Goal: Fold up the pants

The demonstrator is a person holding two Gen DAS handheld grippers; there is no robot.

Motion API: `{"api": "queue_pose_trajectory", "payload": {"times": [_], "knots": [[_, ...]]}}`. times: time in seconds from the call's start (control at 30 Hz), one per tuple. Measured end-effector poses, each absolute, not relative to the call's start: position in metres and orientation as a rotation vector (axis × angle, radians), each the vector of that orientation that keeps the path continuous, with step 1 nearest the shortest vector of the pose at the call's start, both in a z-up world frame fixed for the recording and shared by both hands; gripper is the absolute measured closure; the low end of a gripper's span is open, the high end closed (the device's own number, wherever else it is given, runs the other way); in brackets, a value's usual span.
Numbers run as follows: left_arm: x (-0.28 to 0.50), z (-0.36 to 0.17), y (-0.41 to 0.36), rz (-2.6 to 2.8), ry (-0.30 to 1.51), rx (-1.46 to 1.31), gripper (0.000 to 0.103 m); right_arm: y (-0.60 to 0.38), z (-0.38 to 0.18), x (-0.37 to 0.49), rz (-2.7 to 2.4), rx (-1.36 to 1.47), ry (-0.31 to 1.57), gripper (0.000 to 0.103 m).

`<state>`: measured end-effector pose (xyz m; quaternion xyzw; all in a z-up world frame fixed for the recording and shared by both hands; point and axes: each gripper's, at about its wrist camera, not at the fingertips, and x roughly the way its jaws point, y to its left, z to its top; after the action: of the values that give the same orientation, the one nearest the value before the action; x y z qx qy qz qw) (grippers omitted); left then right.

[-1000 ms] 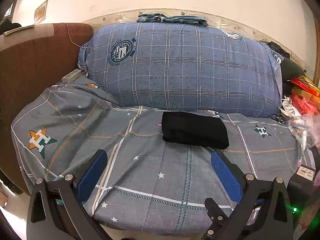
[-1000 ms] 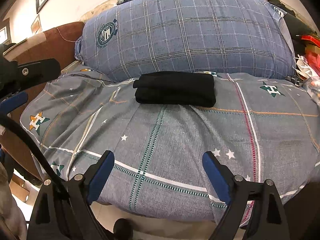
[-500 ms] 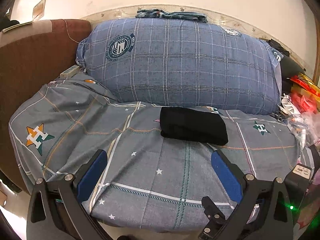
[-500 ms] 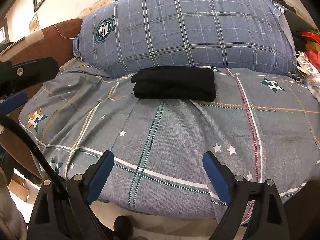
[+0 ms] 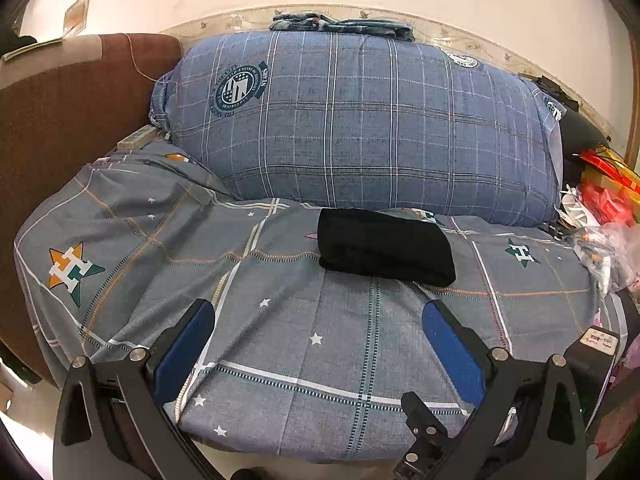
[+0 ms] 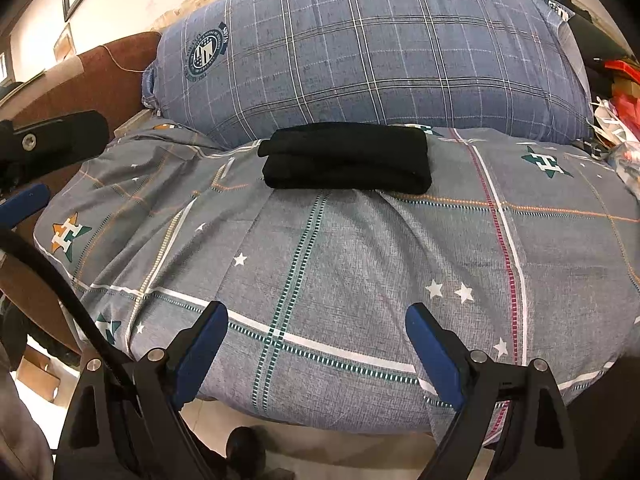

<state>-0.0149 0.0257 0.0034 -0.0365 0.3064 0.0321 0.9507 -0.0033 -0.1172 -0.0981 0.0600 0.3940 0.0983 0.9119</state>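
Observation:
The black pants [image 5: 384, 246] lie folded into a compact rectangle on the grey patterned bed sheet [image 5: 280, 344], just in front of the big blue plaid pillow [image 5: 360, 128]. In the right wrist view the same folded pants [image 6: 346, 158] sit mid-frame, well beyond the fingers. My left gripper [image 5: 320, 316] is open over the near part of the sheet, holding nothing. My right gripper [image 6: 316, 316] is also open and empty, back near the bed's front edge. Part of the left gripper [image 6: 40, 140] shows at the left edge of the right wrist view.
A brown headboard [image 5: 60, 120] rises on the left. Folded denim [image 5: 344, 26] rests on top of the pillow. Red packaging and plastic bags [image 5: 604, 208] crowd the right side of the bed. The floor [image 6: 320, 452] shows below the bed's front edge.
Both grippers have drawn back and up slightly from the bed; the pants appear a bit farther away. The folded pants have not moved on the sheet.

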Motion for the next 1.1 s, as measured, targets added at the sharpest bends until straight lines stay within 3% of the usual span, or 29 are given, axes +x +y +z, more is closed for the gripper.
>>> {"api": "queue_pose_trajectory", "payload": {"times": [0.33,0.63,0.77,0.93,1.1], "knots": [[0.002,-0.018,0.039,0.074,0.673,-0.099,0.0,-0.117,-0.114,0.004,0.196,0.112,0.86,0.009],[0.067,-0.045,0.092,0.052,0.788,-0.214,0.0,-0.15,-0.119,0.047,0.134,0.148,0.873,0.009],[0.059,-0.04,0.094,0.167,0.659,-0.152,0.0,-0.164,-0.122,0.066,0.118,0.201,0.88,0.009],[0.036,-0.017,0.088,0.198,0.472,-0.156,0.0,-0.158,-0.104,0.055,0.121,0.182,0.757,0.009],[0.057,-0.013,0.073,0.074,0.591,-0.159,0.0,-0.136,-0.103,0.047,0.174,0.135,0.76,0.009]]}}
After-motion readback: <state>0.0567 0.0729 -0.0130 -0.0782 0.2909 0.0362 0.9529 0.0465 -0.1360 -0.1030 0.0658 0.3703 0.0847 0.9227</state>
